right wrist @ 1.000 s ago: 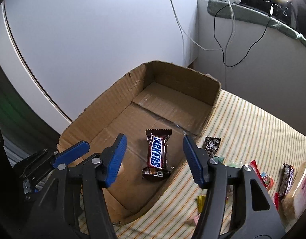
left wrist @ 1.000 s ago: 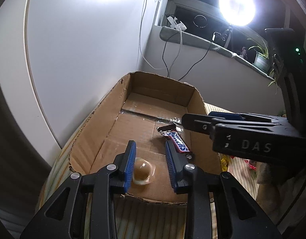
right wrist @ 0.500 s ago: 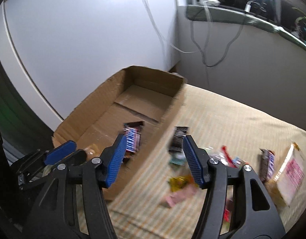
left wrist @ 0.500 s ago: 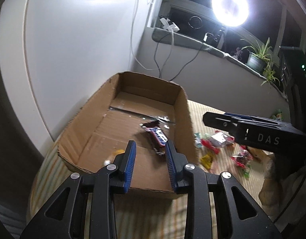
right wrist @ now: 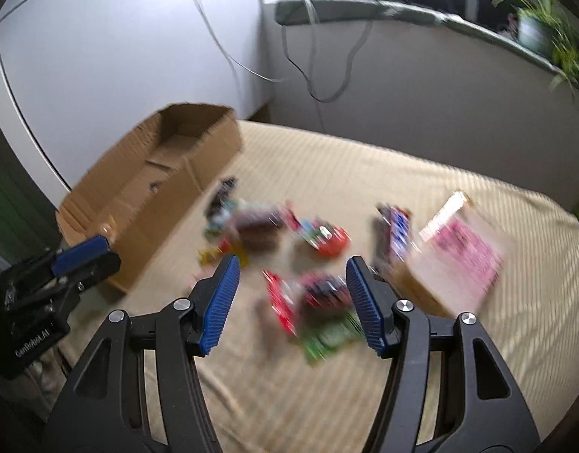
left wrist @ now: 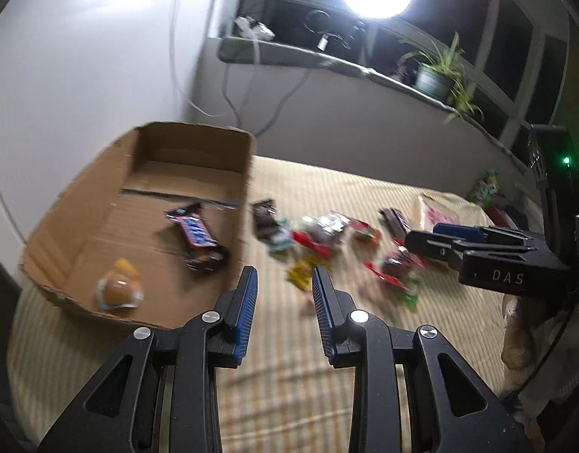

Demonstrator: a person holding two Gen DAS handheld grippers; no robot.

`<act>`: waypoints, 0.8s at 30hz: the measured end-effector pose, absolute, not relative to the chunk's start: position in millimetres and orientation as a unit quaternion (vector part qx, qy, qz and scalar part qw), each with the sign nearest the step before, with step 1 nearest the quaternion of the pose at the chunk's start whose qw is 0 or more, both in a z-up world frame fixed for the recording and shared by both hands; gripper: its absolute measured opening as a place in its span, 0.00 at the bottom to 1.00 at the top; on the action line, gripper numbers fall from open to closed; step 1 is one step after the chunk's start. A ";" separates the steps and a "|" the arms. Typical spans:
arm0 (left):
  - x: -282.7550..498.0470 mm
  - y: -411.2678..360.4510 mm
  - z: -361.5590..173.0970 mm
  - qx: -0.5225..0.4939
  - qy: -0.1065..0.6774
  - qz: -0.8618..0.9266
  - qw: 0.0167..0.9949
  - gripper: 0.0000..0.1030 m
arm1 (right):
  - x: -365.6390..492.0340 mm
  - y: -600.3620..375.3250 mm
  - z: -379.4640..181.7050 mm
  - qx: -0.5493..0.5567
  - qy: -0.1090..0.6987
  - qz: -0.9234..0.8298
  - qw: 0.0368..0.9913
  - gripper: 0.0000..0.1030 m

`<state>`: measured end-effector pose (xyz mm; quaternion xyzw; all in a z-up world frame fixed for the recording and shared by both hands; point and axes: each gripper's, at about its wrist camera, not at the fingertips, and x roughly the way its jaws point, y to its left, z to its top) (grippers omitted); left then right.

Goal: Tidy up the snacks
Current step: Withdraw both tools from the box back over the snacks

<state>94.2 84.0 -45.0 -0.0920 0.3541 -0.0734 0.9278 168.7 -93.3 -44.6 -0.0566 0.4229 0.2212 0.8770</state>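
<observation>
1. Snacks in bright wrappers point(left wrist: 327, 241) lie scattered and blurred on the striped beige cloth point(left wrist: 327, 377), just right of the open brown cardboard box point(left wrist: 66, 211).
2. Left wrist view: inside that box sit a dark chocolate bar with blue lettering point(left wrist: 197, 234) and a round amber sweet in clear wrap point(left wrist: 117, 290); the left gripper point(left wrist: 283, 287) hangs empty beside the box's near right corner, jaws narrowly apart.
3. Right wrist view: the right gripper point(right wrist: 291, 283) hovers over the pile point(right wrist: 289, 249), well right of the box point(right wrist: 146, 192), jaws spread wide and empty; a pink-printed packet point(right wrist: 463, 256) lies furthest from the box.
</observation>
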 end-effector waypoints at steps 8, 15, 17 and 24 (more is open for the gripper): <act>107.5 51.9 -62.7 -0.077 0.380 -0.105 0.916 0.28 | 158.4 -131.5 -80.1 -0.040 0.471 0.198 0.859 0.60; 119.1 41.4 -73.5 -0.065 0.396 -0.111 0.909 0.28 | 166.3 -135.2 -101.3 -0.014 0.495 0.197 0.846 0.60; 123.1 40.2 -76.1 -0.062 0.398 -0.108 0.909 0.28 | 170.0 -133.5 -104.4 -0.012 0.497 0.197 0.845 0.60; 136.8 39.0 -86.6 -0.054 0.409 -0.101 0.905 0.28 | 180.2 -119.2 -109.0 -0.028 0.490 0.185 0.851 0.60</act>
